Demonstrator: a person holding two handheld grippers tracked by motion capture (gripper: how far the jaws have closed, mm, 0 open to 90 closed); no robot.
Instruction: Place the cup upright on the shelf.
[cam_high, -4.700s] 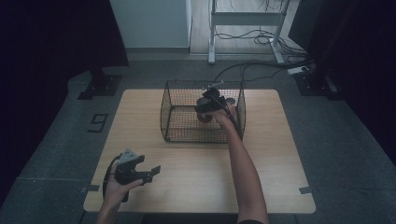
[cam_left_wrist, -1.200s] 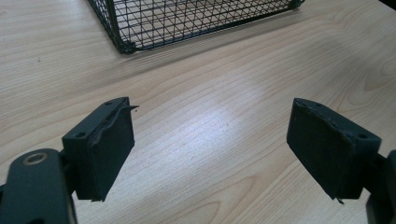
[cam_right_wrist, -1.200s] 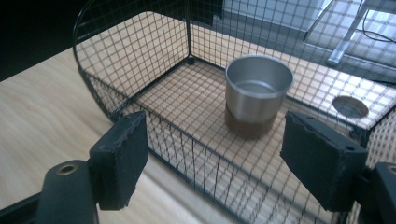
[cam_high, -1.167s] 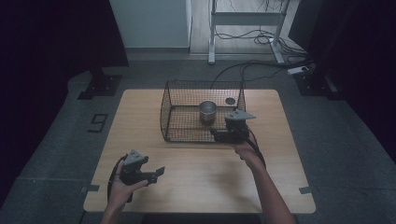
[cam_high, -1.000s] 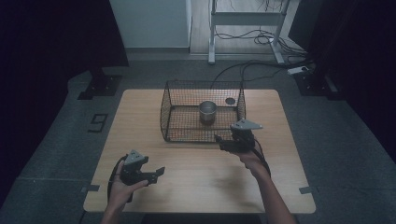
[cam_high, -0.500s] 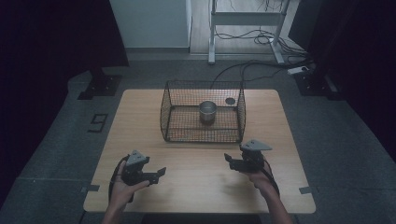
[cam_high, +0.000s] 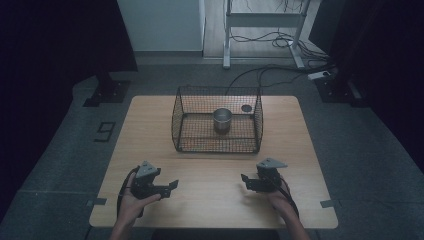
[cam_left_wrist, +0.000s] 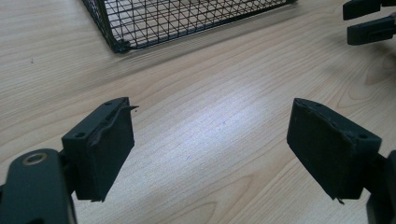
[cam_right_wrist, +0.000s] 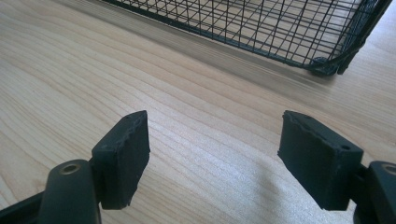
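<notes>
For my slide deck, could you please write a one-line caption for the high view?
Metal cup standing inside wire basket on wooden table; both grippers, left and right, rest near the front edge.

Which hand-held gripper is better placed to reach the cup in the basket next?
Probably the right hand-held gripper: open, empty, and nearer the cup in the basket than the left hand-held gripper.

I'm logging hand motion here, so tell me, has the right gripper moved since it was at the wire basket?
Yes. The right gripper has come back from the wire basket toward the table's near edge, jaws open and empty; the metal cup sits inside the basket.
</notes>
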